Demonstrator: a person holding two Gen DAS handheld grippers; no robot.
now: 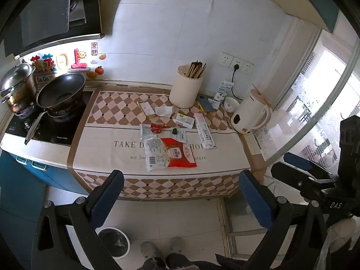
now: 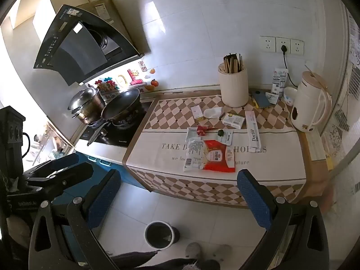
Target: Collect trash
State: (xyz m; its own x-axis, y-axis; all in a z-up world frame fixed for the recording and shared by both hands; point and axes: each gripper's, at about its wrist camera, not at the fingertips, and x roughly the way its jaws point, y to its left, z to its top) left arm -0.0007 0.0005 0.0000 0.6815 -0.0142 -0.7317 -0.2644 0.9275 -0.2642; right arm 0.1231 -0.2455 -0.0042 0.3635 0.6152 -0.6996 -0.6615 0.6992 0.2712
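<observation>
Trash lies mid-counter on a checked cloth (image 1: 108, 155): a red-and-white snack wrapper (image 1: 171, 154) (image 2: 211, 155), a small red wrapper (image 1: 157, 127) (image 2: 202, 130), a long white "Doctor" box (image 1: 203, 132) (image 2: 253, 128), a crumpled tissue (image 1: 164, 110) (image 2: 212, 112) and a small carton (image 1: 184, 120) (image 2: 234, 119). A round bin (image 1: 114, 243) (image 2: 160, 235) stands on the floor below. My left gripper (image 1: 180, 191) hangs open in front of the counter's edge, nothing between its pads. My right gripper (image 2: 180, 191) is open and empty too, to the left gripper's right.
A wok (image 1: 60, 92) and a lidded pot (image 1: 18, 85) sit on the hob at left. At the back stand a chopstick holder (image 1: 185, 90), a bowl (image 1: 231, 104) and a white kettle (image 1: 252, 114). A person's feet (image 1: 162, 247) stand by the bin.
</observation>
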